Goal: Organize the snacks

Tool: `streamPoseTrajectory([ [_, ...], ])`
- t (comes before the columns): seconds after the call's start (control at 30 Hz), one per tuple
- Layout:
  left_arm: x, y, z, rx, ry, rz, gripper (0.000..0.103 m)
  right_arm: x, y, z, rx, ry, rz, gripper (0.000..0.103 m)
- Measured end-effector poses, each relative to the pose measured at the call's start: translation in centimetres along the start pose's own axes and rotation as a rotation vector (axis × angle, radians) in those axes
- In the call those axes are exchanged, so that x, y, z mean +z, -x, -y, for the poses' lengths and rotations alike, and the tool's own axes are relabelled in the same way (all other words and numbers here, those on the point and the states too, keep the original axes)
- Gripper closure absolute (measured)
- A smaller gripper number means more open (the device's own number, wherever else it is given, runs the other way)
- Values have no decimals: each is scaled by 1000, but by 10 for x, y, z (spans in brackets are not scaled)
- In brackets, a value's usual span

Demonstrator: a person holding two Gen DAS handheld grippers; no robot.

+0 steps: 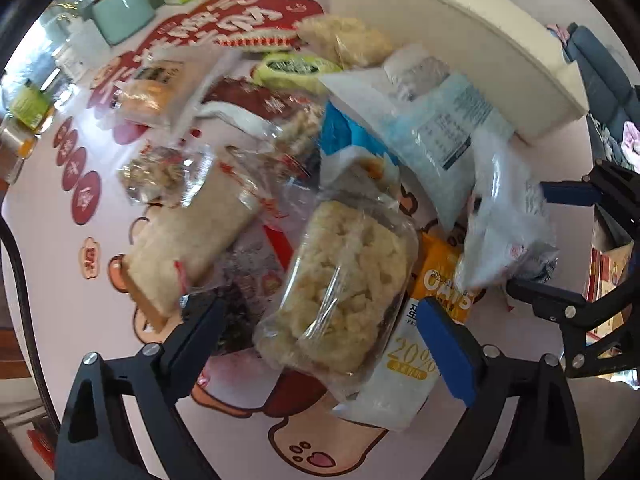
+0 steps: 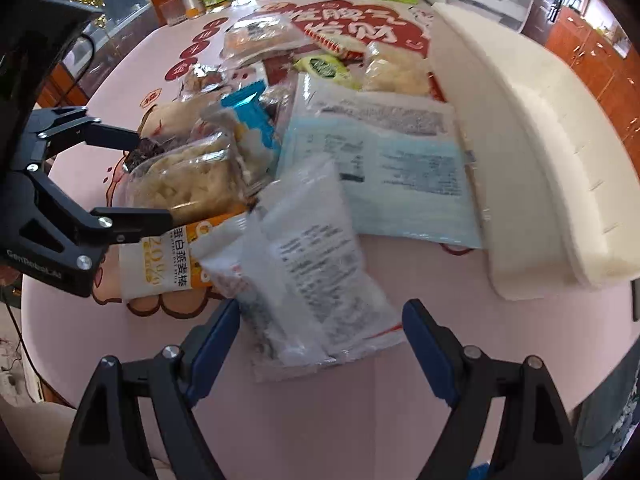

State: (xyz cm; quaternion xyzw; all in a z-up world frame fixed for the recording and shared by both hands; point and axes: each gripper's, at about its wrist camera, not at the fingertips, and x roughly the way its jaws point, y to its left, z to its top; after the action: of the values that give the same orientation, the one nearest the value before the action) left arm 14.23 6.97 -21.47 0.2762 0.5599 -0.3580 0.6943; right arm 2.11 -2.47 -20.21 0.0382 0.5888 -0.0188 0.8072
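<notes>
Snacks in clear and printed wrappers lie heaped on the pink printed tablecloth (image 2: 320,420), seemingly unsorted. Left gripper (image 1: 326,320) straddles a clear-wrapped pale puffed-rice cake (image 1: 344,288), jaws wide, apparently not gripping. Right gripper (image 2: 320,336) brackets a frosted white packet (image 2: 304,272), likewise open. Beyond, the long white tray (image 2: 532,160) looks empty.

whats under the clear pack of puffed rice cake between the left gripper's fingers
The rice cake pack lies on an orange-and-white oats bar packet and a dark-printed wrapper. Whatever lies beneath its middle is covered.
</notes>
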Motion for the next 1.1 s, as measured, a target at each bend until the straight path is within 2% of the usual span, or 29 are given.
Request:
streamPoseTrajectory([
  [0.13, 5, -7, 1, -17, 0, -10, 10, 0, -9, -6, -38, 36, 4, 20],
  [0.17, 6, -7, 1, -21, 2, -9, 11, 0, -10, -6, -43, 38, 6, 24],
  [0.23, 9, -8, 2, -29, 2, -8, 12, -3, -12, -6, -35, 35, 6, 29],
  [0.4, 15, -11, -8, -49, 39, -16, 19, -7, -9, -4, -20, 27, 32, 33],
  [0.57, 14, -18, -27, -13, 70, -38, 21, -8, -7, 1, -17, 17, 44, 35],
  [0.77, 10, -23, -23, 42, 28, -57, 23, -12, -6, 1, -19, 12, 54, 35],
  [0.9, 15, -21, -8, 29, 26, -52, 42, -14, -4, -4, -23, 30, 63, 39],
  [1.1, 1, -16, 21, 67, 33, -20, 47, -15, -1, -12, -25, 49, 74, 44],
])
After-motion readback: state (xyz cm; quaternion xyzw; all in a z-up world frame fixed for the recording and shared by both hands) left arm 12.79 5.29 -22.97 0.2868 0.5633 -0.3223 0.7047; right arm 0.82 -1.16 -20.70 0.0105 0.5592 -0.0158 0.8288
